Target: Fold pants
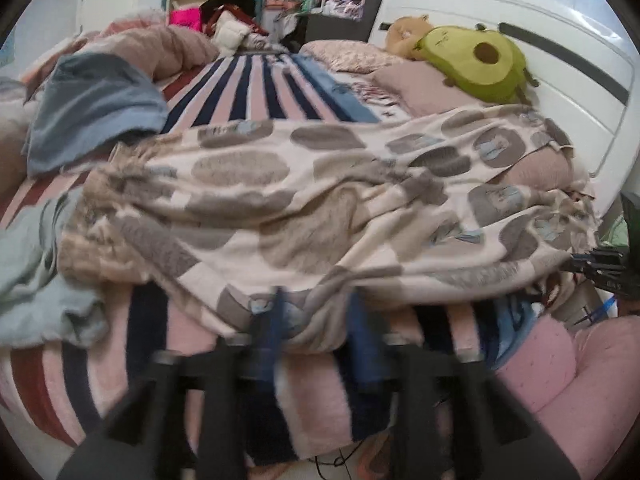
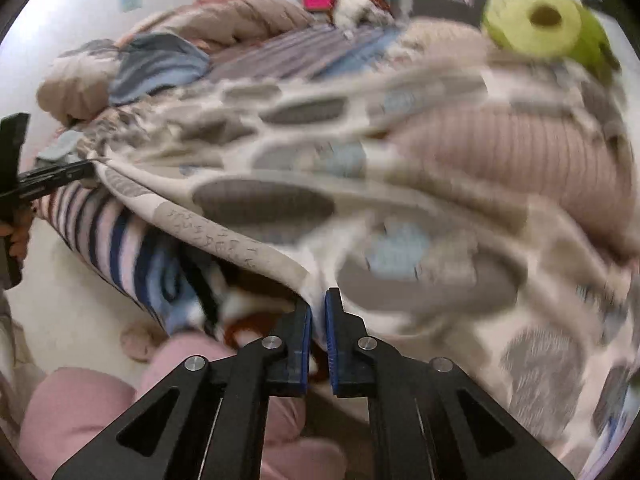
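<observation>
While motion blurs much of both views, my right gripper [image 2: 318,322] is clenched on the hem of the pants [image 1: 320,196], which lie spread across the striped bed [image 1: 256,92]. My left gripper [image 1: 316,320] stands released at their near edge, its fingers smeared.

Each gripper is black, built of angular linkage arms with triangular cut-outs and round silver screw heads at the pivots. The right gripper [image 2: 318,312] ends in two narrow fingers faced with blue pads [image 2: 332,344]; the left gripper [image 1: 316,320], blurred, shows the same blue pads
</observation>
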The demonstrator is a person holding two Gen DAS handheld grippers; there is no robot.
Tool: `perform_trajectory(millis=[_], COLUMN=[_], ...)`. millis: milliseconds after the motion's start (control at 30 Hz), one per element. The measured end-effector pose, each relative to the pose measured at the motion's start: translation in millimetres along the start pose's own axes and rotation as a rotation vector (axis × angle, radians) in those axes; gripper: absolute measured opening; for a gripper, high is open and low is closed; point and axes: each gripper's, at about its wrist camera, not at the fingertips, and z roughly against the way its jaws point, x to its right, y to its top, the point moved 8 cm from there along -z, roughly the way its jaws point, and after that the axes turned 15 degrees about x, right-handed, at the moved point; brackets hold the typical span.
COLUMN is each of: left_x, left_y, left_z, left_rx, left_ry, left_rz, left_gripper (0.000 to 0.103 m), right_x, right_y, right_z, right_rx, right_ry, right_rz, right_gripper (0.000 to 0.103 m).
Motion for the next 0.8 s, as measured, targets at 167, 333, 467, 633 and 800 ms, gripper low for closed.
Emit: perform_trajectory(millis=[167,333,467,633,800], left_x=[-35.8,-52.7,-49.4,-67.3,-83.0], left_y=[12.7,8.4,2.3,-10.6,-32.6], left_z=[21.8,20.8,12.2,17.0,25.1], left_rx=[0.077,0.064,0.041,0.006,-0.046], left_ry=[0.097,0.127,0.135,0.174,0.199], left_rz=[0.049,0.1,0.118,0.207,0.272], left_gripper=[0.075,0.075,0.075,0.075,0.075], right_x=[36.5,78.9,105.6,109.3,115.5], right_y=[-7.8,-31.9,-44.5,-46.4,-52.7], right_z=[35.8,67.2,64.1,45.8,53.3], right_rx=[0.1,0.165,0.226,0.225,0.277], right_ry=[-0.028,-0.122,-0.127,-0.113,-0.127], right_rz=[-0.256,-0.52,-0.698,-0.784,-0.825], right_gripper=[0.062,0.069,0.069,0.069,0.068])
